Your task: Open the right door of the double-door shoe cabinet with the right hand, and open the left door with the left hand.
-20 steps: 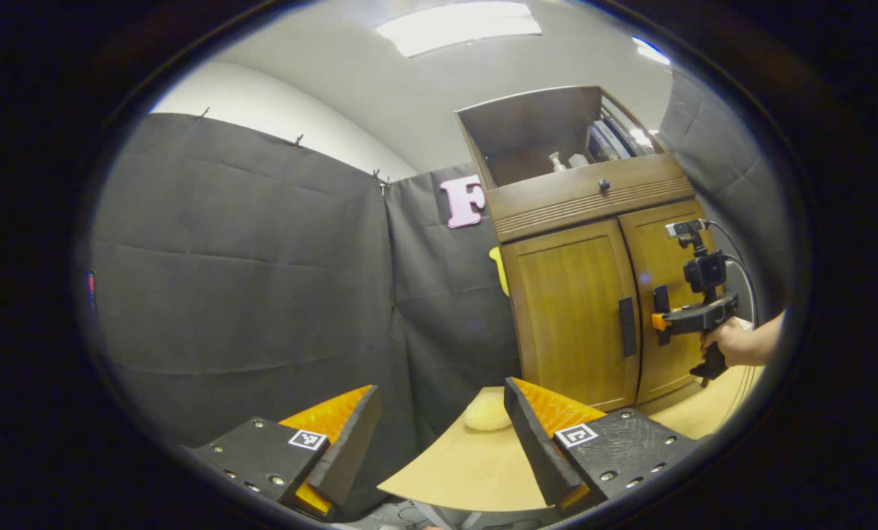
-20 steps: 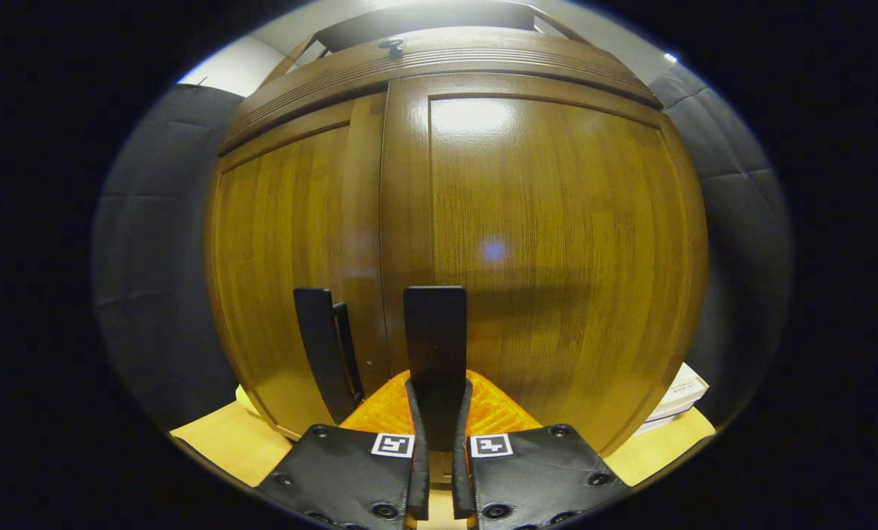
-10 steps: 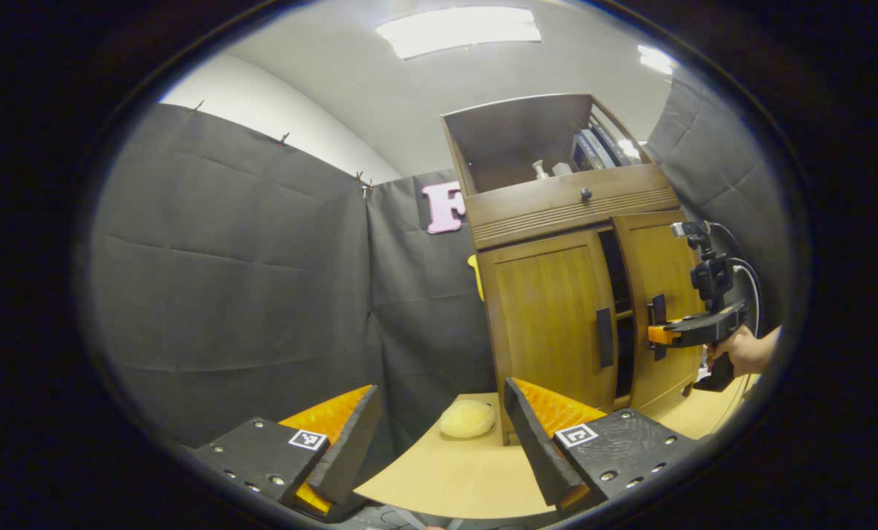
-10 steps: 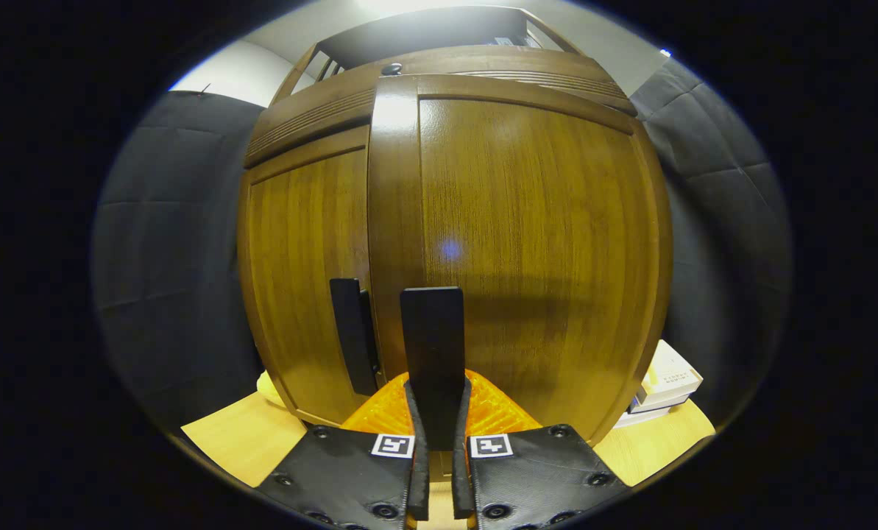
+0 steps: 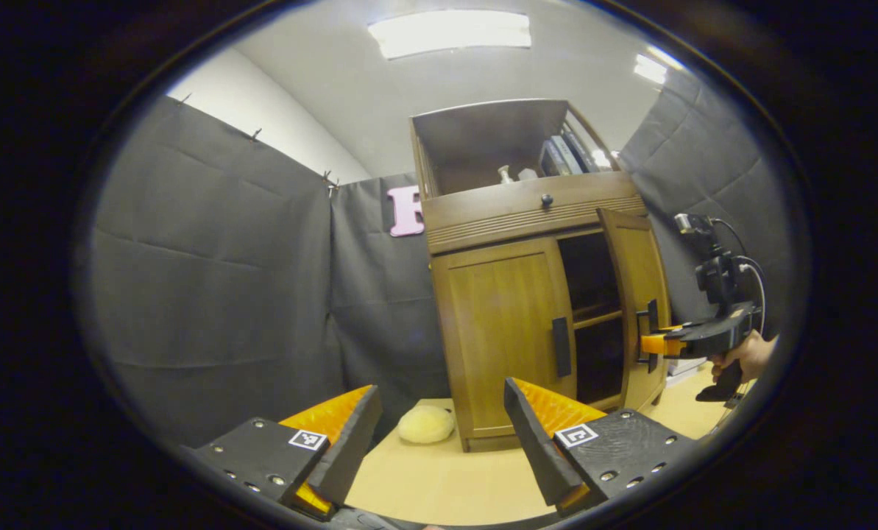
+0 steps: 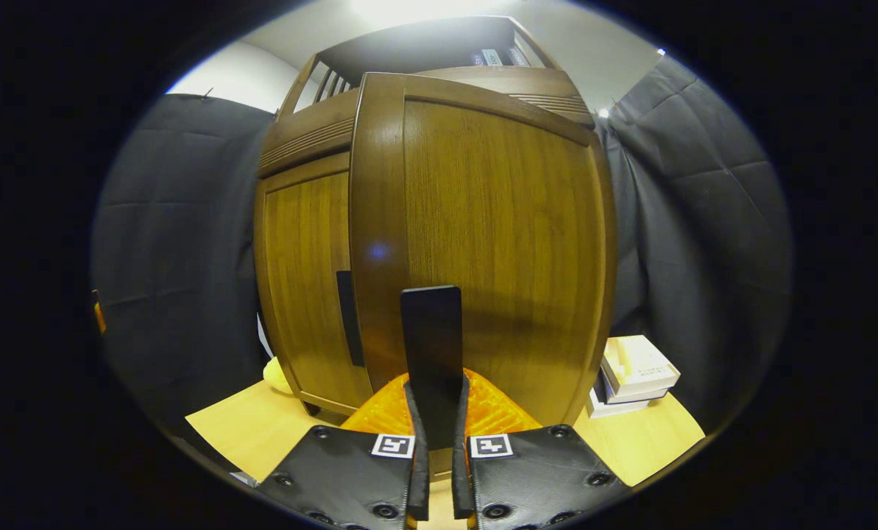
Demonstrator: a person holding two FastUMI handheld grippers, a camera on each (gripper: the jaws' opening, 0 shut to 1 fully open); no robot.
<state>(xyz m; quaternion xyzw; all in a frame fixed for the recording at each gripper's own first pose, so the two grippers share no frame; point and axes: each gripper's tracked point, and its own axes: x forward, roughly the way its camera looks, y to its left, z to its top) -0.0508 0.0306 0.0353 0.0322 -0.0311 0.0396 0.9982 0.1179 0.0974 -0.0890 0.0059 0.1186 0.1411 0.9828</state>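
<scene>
Pale wood surface (image 5: 439,482) carries shoe cabinet (image 5: 497,324), frame centre; dark cloth walls around. Right gripper (image 6: 436,412) clenched on right door handle (image 6: 431,346); left gripper (image 5: 442,434) released, lower frame.

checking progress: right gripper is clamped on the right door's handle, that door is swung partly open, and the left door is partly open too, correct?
Not quite: the left door is closed, flush with the cabinet front, as the left gripper view shows. The rest holds: the right gripper is clamped on the right door's handle, and the right door is swung partly open, exposing dark shelves.
</scene>
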